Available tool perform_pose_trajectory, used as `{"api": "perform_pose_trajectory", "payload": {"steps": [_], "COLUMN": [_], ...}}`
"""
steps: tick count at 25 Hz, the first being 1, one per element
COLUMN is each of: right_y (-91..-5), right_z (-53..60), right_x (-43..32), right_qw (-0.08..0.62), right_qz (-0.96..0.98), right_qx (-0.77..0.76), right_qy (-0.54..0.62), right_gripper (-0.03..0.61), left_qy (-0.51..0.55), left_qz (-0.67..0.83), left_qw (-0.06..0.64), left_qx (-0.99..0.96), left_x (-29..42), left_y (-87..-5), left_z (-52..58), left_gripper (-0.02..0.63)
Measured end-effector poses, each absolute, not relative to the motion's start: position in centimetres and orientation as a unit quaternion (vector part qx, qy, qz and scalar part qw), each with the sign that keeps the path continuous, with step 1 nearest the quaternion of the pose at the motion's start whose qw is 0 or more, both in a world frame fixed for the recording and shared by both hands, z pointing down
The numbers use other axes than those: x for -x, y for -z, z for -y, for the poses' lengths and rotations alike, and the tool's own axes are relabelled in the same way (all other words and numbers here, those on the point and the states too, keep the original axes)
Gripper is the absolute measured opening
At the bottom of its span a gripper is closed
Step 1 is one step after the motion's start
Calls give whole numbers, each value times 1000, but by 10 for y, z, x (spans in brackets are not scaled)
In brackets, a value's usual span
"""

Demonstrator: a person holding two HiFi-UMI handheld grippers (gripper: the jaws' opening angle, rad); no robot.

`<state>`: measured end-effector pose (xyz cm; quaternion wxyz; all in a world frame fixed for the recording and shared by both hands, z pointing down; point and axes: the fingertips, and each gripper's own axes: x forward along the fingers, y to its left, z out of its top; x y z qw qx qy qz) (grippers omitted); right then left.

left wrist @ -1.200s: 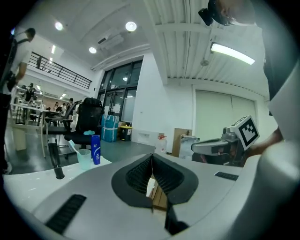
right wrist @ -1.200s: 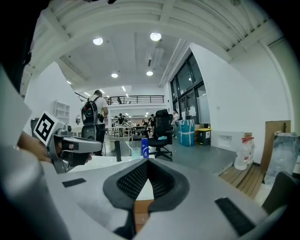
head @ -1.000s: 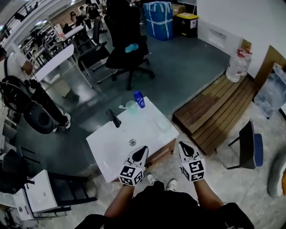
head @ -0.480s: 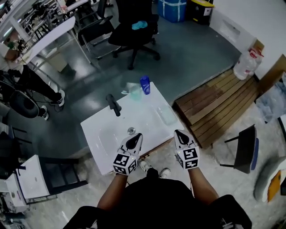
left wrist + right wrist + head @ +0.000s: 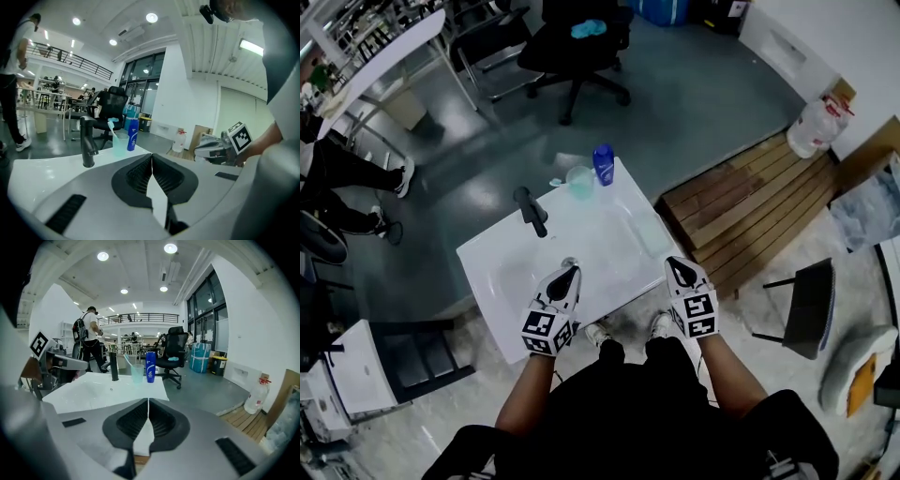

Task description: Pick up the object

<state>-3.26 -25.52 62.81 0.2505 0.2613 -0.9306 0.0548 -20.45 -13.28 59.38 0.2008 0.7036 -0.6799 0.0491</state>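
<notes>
your left gripper (image 5: pixel 570 273) clenched, nothing between jaws, held over near part of white sink top (image 5: pixel 502 281), close to drain (image 5: pixel 111 389). your right gripper (image 5: pixel 675 266) also clenched, empty, at near right corner of sink top. blue bottle (image 5: pixel 603 164) stands upright at far corner, long axis vertical, well apart from both grippers. just beside it, clear cup (image 5: pixel 580 182) with toothbrush (image 5: pixel 111 127) leaning inside. black faucet (image 5: pixel 531 210) left of cup.
</notes>
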Motion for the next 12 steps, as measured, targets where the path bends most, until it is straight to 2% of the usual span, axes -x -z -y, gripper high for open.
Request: {"api": "perform_pose_trajectory", "payload": {"steps": [2,6,9,12], "right_y": [-635,-656,-677,-700], "right_z": [264,273,278,284], "right_x": [30,32,38,38], "right_qw": [259,280,301,320], "right_qz": [928,925,920,913], "right_qx": [-259,-242,-232,-226], "right_qy": [-64,-81,-97,-116], "right_gripper": [23,152,292,342], "left_qy": [-55,-62,-64,-48], "left_qz": [683,682,682,690], "left_qw": [206,212,219,240], "left_qx": [-698,-697,-695,-681], "left_x": [205,189,182,182], "left_y": [-597,-601,-607,-615], "left_z": [136,149,157,159], "left_gripper": [21,21,21,21]}}
